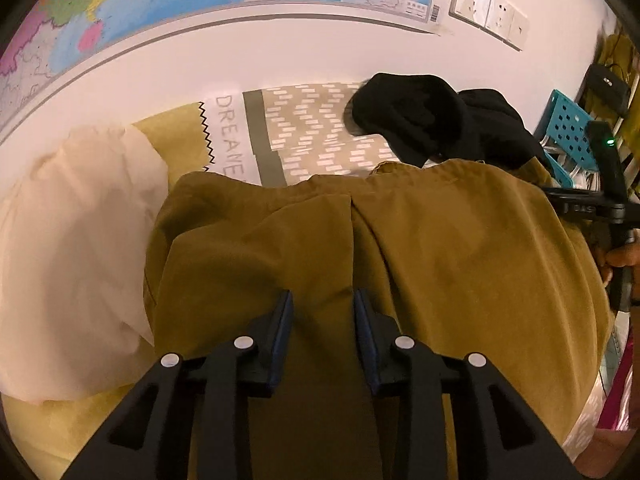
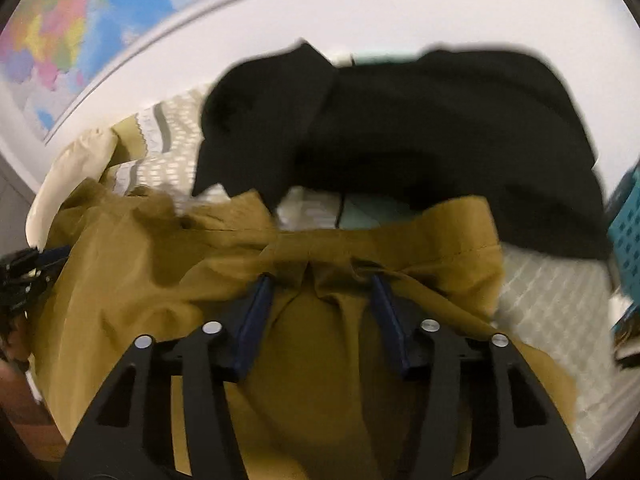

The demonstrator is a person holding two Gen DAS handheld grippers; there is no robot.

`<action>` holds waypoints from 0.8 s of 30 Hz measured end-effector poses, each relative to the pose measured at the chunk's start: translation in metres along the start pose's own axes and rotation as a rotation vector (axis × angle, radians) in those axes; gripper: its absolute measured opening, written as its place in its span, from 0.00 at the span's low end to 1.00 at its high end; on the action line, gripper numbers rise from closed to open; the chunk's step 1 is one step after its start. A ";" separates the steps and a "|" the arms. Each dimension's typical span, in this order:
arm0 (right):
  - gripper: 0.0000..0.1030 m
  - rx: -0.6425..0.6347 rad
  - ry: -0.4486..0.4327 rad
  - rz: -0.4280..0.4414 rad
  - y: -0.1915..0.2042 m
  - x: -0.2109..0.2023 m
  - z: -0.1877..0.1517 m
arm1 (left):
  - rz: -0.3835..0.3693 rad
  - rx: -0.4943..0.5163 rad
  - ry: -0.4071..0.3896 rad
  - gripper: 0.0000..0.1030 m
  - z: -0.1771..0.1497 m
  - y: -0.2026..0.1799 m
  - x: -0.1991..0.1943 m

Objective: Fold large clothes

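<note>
A large mustard-brown garment [image 1: 420, 248] lies spread on the bed, and it also fills the lower half of the right wrist view [image 2: 168, 264]. My left gripper [image 1: 322, 300] is open, its jaws apart just over the cloth with nothing between them. My right gripper [image 2: 322, 282] is open too, its fingertips at a bunched fold near the garment's far edge. The right gripper's body shows at the right edge of the left wrist view [image 1: 604, 200]. The left gripper shows at the left edge of the right wrist view [image 2: 28, 276].
A black garment [image 1: 436, 120] lies crumpled beyond the brown one, also in the right wrist view [image 2: 420, 128]. A cream pillow [image 1: 72, 248] lies at the left. A patterned bedsheet [image 1: 312, 128] covers the bed. A teal perforated basket [image 1: 568, 128] stands at the right. A wall map [image 1: 160, 4] hangs behind.
</note>
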State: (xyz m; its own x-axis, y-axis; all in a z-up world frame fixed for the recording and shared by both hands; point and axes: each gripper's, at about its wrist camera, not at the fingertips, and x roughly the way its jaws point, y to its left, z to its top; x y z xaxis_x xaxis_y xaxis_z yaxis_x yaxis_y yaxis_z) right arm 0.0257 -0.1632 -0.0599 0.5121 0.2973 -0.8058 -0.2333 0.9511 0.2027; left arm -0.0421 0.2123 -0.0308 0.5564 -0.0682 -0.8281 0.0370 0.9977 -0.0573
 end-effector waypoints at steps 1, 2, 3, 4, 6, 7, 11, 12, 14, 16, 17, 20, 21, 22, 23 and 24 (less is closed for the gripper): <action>0.50 0.007 -0.009 0.002 0.000 -0.002 0.001 | 0.006 -0.002 -0.001 0.29 0.000 0.000 -0.002; 0.52 0.007 -0.023 0.001 0.001 -0.007 0.000 | 0.011 -0.004 -0.005 0.31 -0.001 0.000 -0.004; 0.53 0.006 -0.049 0.009 0.002 -0.016 0.000 | 0.014 -0.009 -0.015 0.33 -0.002 -0.001 -0.008; 0.54 0.011 -0.067 0.025 0.002 -0.024 -0.002 | 0.018 -0.013 -0.026 0.40 -0.003 -0.001 -0.012; 0.60 0.021 -0.120 0.079 0.001 -0.049 -0.010 | 0.054 0.005 -0.076 0.56 -0.009 -0.004 -0.027; 0.63 0.019 -0.137 0.094 0.002 -0.059 -0.014 | 0.067 0.022 -0.104 0.58 -0.014 -0.006 -0.036; 0.64 -0.016 -0.177 0.137 0.015 -0.097 -0.045 | 0.042 0.029 -0.142 0.58 -0.032 -0.004 -0.060; 0.64 -0.021 -0.179 0.155 0.016 -0.108 -0.056 | 0.028 0.020 -0.142 0.58 -0.039 -0.001 -0.064; 0.64 -0.027 -0.184 0.169 0.020 -0.118 -0.072 | 0.008 0.009 -0.141 0.58 -0.054 0.003 -0.066; 0.62 -0.030 -0.156 0.176 0.020 -0.113 -0.087 | -0.006 -0.011 -0.126 0.58 -0.065 0.006 -0.063; 0.59 -0.017 -0.140 0.149 0.017 -0.107 -0.092 | -0.014 -0.033 -0.115 0.58 -0.070 0.010 -0.059; 0.49 0.082 -0.121 0.163 -0.002 -0.091 -0.098 | -0.008 -0.049 -0.111 0.58 -0.076 0.011 -0.050; 0.49 0.126 -0.141 0.179 -0.007 -0.090 -0.098 | 0.000 -0.052 -0.111 0.58 -0.077 0.010 -0.050; 0.51 0.148 -0.147 0.185 -0.008 -0.091 -0.098 | 0.004 -0.058 -0.113 0.59 -0.077 0.010 -0.051; 0.54 0.157 -0.150 0.189 -0.006 -0.094 -0.098 | 0.001 -0.065 -0.120 0.60 -0.078 0.009 -0.056; 0.55 0.155 -0.159 0.188 -0.003 -0.099 -0.100 | -0.011 -0.070 -0.133 0.61 -0.079 0.008 -0.063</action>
State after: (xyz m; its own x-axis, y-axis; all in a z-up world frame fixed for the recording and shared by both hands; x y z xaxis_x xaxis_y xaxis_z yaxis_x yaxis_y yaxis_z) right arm -0.1067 -0.2044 -0.0358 0.5978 0.4673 -0.6514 -0.2132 0.8760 0.4327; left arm -0.1431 0.2249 -0.0230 0.6616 -0.0733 -0.7463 -0.0116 0.9941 -0.1080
